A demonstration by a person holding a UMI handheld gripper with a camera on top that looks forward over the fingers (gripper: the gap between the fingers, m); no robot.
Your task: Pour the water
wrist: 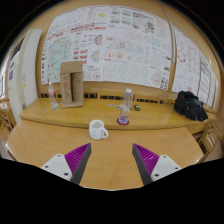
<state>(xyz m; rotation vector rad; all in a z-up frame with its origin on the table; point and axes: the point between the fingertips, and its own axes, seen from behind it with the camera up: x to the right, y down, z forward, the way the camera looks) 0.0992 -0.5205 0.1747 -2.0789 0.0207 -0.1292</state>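
Observation:
A clear plastic water bottle (127,103) stands upright on the wooden table (110,158), well beyond my fingers. A white mug (97,129) sits just to its left and a bit closer to me, handle toward the bottle. My gripper (110,162) is open over the table's near part, purple pads (72,158) spread wide with only bare wood between them. Both bottle and mug are far ahead of the fingertips.
A second small bottle (52,95) and a brown cardboard box (71,84) stand on the back counter at left. A black bag (189,105) lies at the right. Paper sheets (115,42) cover the wall behind. Wooden chairs (210,135) flank the table.

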